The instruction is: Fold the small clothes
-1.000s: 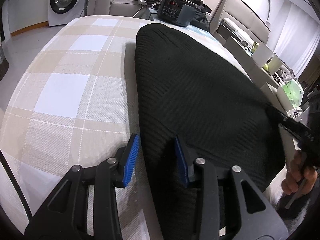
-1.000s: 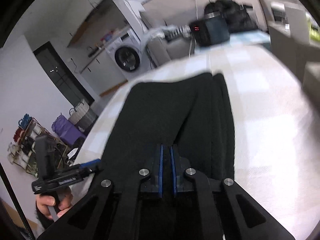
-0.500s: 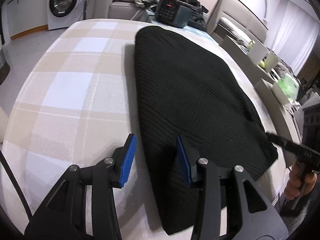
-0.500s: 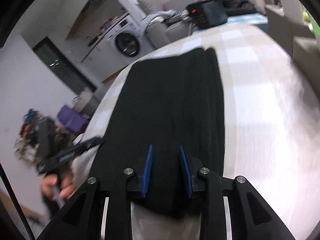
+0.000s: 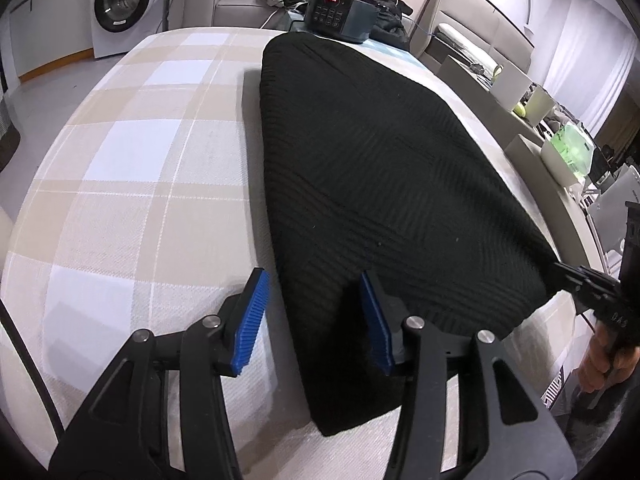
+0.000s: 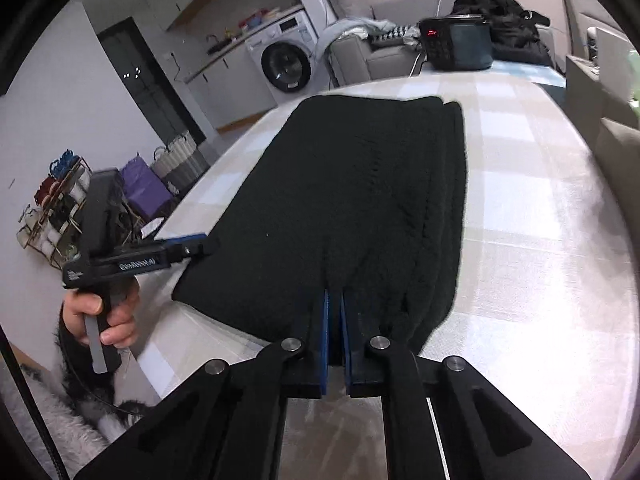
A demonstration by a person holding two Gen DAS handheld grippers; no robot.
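A black knit garment (image 5: pixel 380 168) lies folded lengthwise on the checked tablecloth (image 5: pixel 132 184). My left gripper (image 5: pixel 314 314) is at its near left corner. Its jaws are opening; the left blue pad (image 5: pixel 252 320) is over bare cloth and the right pad rests on the knit, so the garment's edge runs between them unpinched. The right wrist view shows this gripper (image 6: pixel 192 246) at the garment's (image 6: pixel 360 200) left edge, a hand (image 6: pixel 100 312) on its handle. My right gripper (image 6: pixel 336 312) is shut on the near hem, and creases fan out from its tips. In the left wrist view it (image 5: pixel 576 280) meets the right corner.
A dark cooker with a red display (image 5: pixel 340 12) stands at the table's far end, with a sofa and a washing machine (image 5: pixel 124 0) behind it. Boxes and a green container (image 5: pixel 568 152) sit to the right. A purple bag (image 6: pixel 140 188) and a rack stand on the floor.
The left gripper's jaws have spread wider and it has drawn back toward the garment's near corner. The right gripper opened half a second ago and has shut again on the near hem.
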